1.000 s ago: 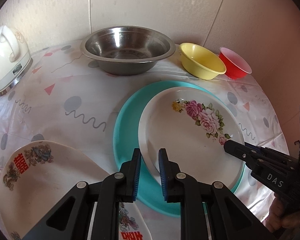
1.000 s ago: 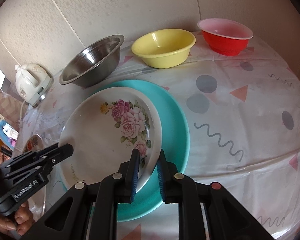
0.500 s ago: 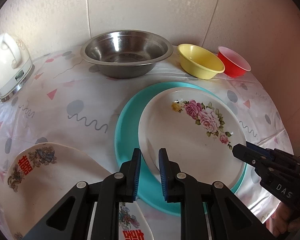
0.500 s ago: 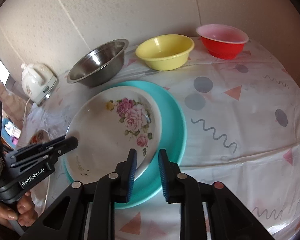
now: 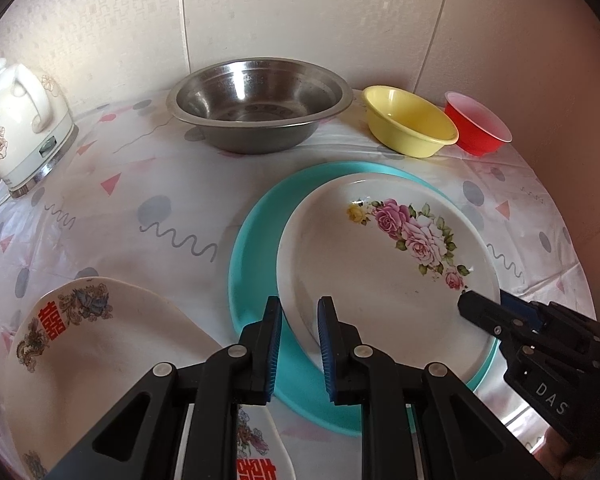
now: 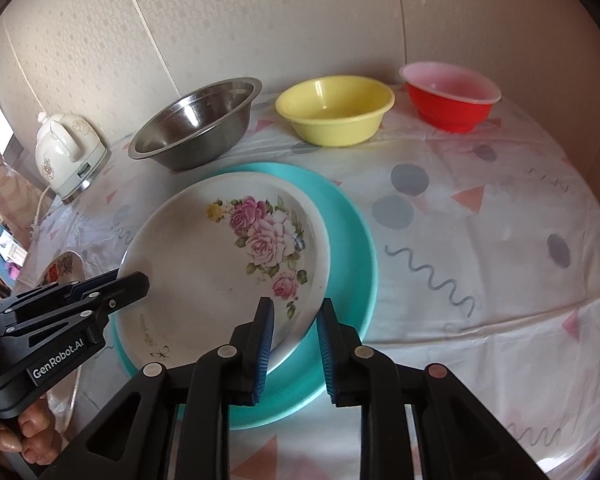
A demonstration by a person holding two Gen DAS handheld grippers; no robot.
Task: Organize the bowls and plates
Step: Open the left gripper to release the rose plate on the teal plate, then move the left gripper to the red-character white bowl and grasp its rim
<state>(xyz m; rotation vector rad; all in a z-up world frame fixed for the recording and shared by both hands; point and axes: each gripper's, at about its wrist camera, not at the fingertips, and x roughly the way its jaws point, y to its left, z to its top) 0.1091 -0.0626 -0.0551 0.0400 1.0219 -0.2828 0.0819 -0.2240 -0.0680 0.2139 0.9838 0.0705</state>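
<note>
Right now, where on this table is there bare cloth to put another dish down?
The widest bare cloth lies right of the teal plate, in front of the red bowl. A smaller patch sits between the kettle, steel bowl and teal plate. The middle is crowded: the flowered plate sits on the teal one.

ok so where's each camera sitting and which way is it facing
left wrist: on the left gripper, tilted down at the floral plate on the teal plate; own jaws clamp its rim, right gripper at right.
right wrist: on the right gripper, tilted down from the opposite side; own jaws, just opening, straddle that rim; left gripper at left.
shared: both plates, steel bowl, kettle.
</note>
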